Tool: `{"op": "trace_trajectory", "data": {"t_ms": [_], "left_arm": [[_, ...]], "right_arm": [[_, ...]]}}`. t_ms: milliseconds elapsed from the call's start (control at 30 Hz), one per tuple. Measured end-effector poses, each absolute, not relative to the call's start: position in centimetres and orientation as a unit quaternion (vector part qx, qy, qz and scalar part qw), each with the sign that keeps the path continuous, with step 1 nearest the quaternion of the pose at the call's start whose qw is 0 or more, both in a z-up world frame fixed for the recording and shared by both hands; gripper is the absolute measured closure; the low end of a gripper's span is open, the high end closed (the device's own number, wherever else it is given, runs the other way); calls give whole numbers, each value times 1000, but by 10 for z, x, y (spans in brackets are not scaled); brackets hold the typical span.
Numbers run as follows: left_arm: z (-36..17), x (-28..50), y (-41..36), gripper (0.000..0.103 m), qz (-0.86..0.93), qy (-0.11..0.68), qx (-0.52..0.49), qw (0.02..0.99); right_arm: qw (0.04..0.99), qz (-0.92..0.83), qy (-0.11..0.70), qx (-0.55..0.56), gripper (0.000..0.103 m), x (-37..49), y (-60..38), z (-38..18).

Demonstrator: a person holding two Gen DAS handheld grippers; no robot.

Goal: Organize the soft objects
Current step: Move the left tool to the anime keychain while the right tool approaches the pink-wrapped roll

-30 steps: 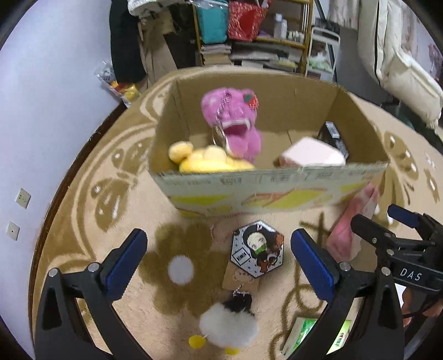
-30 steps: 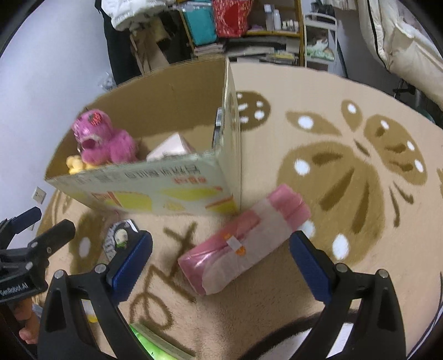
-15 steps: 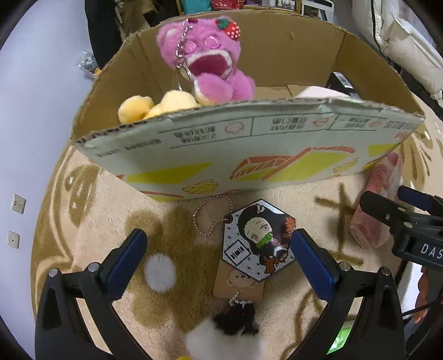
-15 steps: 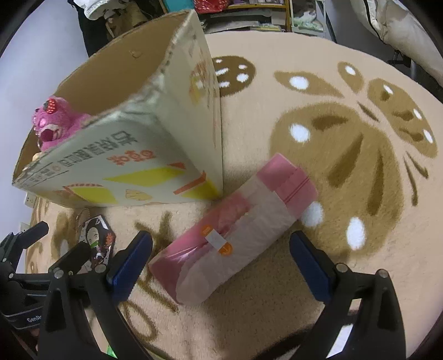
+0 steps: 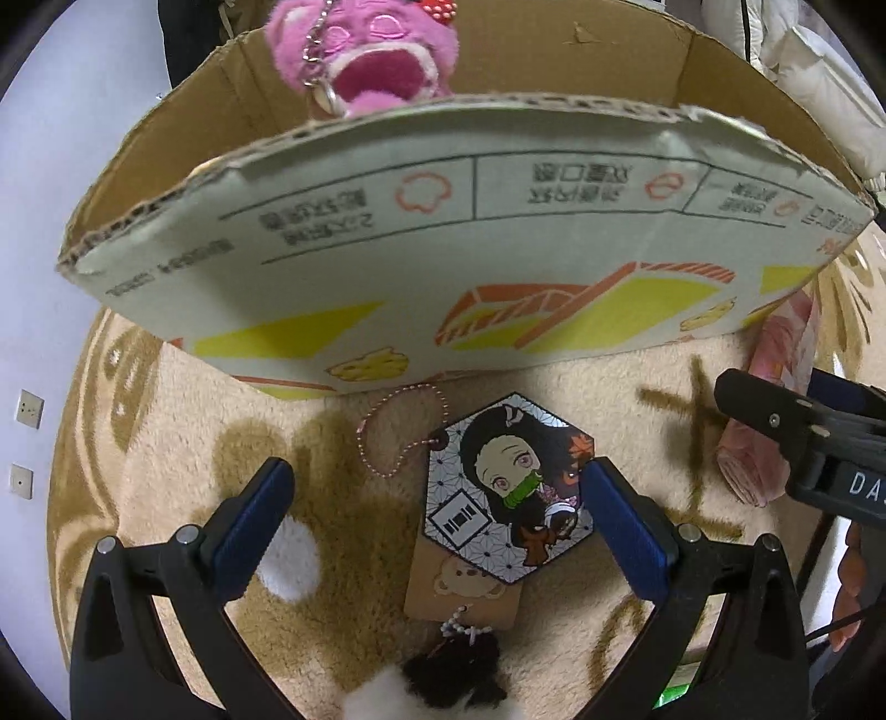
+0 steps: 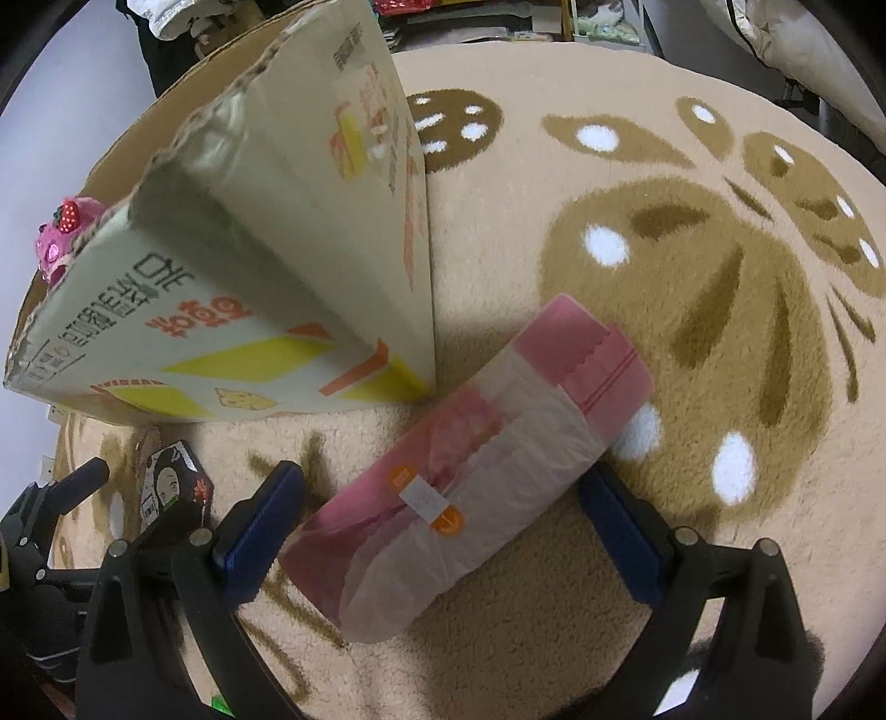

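Note:
My left gripper is open, low over the rug, its fingers either side of a hexagonal anime-girl keychain pillow with a bead chain. A black-and-white fluffy pom-pom charm lies just behind it. My right gripper is open, its fingers straddling a pink roll wrapped in thin plastic on the rug; whether they touch it I cannot tell. A cardboard box stands right ahead with a pink plush bear inside.
The box's corner almost touches the pink roll. A beige rug with brown butterfly patterns spreads to the right. The right gripper's body sits close at the right of the left view. A green packet lies near the bottom.
Both grippers have moved forward and down. The left now brackets the hexagonal keychain pillow; the right now brackets the pink roll. The box fills more of both views.

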State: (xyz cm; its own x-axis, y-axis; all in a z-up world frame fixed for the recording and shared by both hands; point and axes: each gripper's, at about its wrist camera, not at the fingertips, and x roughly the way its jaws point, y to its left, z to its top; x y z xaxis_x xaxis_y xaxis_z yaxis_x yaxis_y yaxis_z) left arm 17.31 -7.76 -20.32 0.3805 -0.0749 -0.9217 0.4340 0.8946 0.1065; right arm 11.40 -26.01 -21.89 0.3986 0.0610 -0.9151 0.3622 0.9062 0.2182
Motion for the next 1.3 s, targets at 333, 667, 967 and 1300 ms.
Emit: {"op": "trace_trajectory", "data": {"t_ms": [333,667,967,1300], "left_arm": [[-204,171,-88,3,-173,531,173,812],[-206,163,-106,31,-178,528,208,804],[-204,160,-114,35,-135,529,217,809],[-211,159,-110,34,-129,545,196,805]], "right_arm": [[813,-94,544,184,0,122,-243,-226],[813,-94,544,182,0,123,-240,-228],[814,-96,546,173,0,121,-237,-229],[814,-97,550,157,0,122,-228,-232]]}}
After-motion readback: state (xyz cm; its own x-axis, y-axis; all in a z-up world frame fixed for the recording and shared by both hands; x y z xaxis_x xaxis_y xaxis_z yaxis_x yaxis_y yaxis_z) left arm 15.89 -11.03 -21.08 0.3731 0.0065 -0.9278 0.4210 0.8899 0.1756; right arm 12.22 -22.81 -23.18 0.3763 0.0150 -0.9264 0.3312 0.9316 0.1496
